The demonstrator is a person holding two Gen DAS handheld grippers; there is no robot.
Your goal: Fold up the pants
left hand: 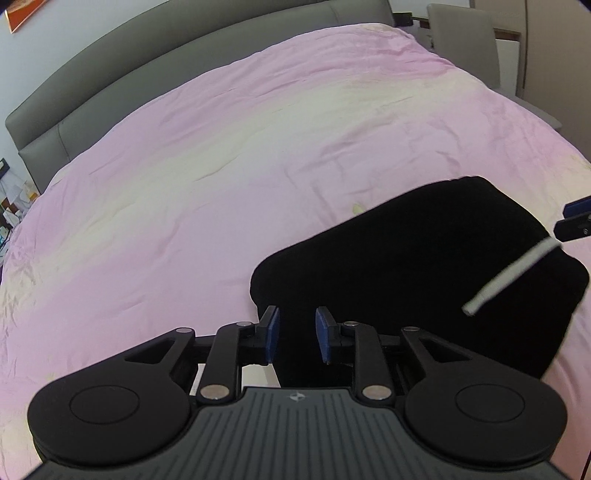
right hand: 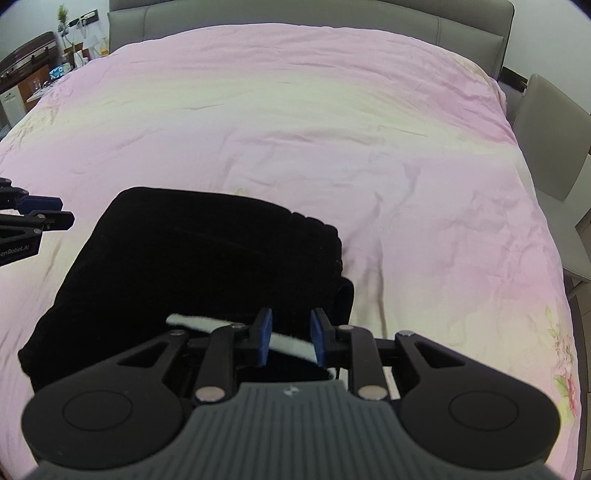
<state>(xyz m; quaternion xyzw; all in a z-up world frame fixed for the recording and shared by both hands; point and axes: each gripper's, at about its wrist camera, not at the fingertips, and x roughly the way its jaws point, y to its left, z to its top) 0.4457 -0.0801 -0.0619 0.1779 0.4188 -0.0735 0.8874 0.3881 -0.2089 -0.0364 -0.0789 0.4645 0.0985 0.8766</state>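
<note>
The black pants lie folded into a compact block on the pink bed cover, also seen in the right wrist view. A white drawstring lies across them. My left gripper is open with its jaws apart over the near left edge of the pants, holding nothing. My right gripper is open over the near right part of the pants, and the white drawstring runs between its jaws. The right gripper's tips show at the right edge of the left wrist view.
The pink bed cover spreads wide around the pants. A grey headboard stands at the far end. A grey chair stands by the bed's right side. A cluttered side table is at far left.
</note>
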